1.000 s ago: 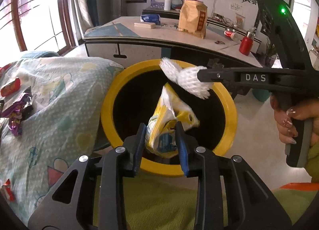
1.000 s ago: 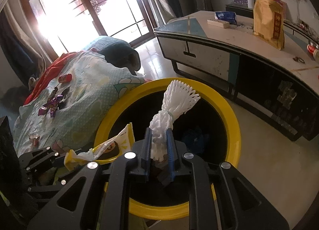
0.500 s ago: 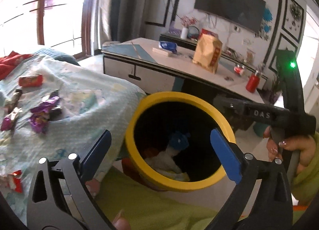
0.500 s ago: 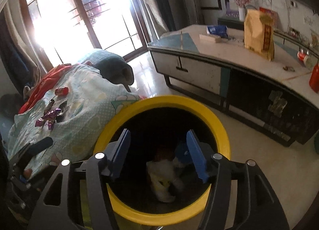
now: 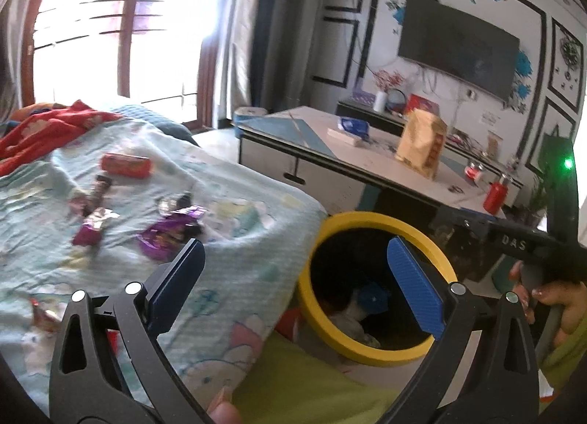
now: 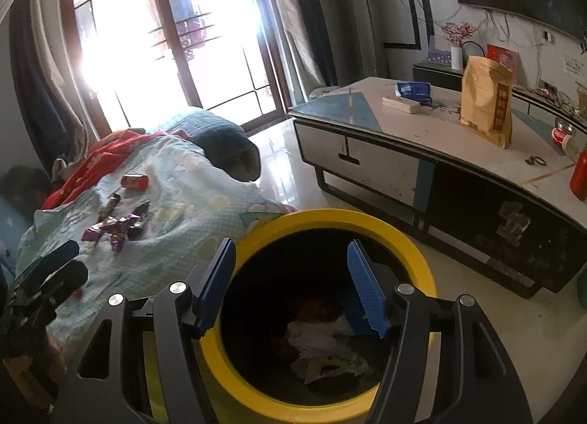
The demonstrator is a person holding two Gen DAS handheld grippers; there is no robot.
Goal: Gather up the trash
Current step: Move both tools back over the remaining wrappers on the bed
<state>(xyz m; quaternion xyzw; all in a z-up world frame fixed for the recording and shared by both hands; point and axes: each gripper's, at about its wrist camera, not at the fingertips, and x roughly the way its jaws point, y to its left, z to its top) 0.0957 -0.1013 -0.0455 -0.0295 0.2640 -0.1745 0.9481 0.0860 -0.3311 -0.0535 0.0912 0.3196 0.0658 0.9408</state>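
Hovering over the yellow-rimmed bin, the right tool had its blue pads spread wide with nothing between them. Directly below and beyond its fingertips, at the bottom of the bin's dark interior, lay crumpled white and yellow trash with something red and blue beside it, too dim to name.

The left tool was also wide apart and held nothing. Its left pad stood in front of the pale green bedspread, and its right pad stood in front of the bin's mouth. The bin sat just beside the edge of the bed.

Still on the bedspread, ahead and to the left of the left tool, lay the loose wrappers: a purple wrapper nearest the left pad, a smaller purple and silver one farther left, a dark stick-shaped wrapper, and a red packet farthest back. In the right wrist view the same cluster lay well to the left of the right tool, apart from the bin.

Beyond the bin stood a low desk carrying a tan paper bag and a red bottle.
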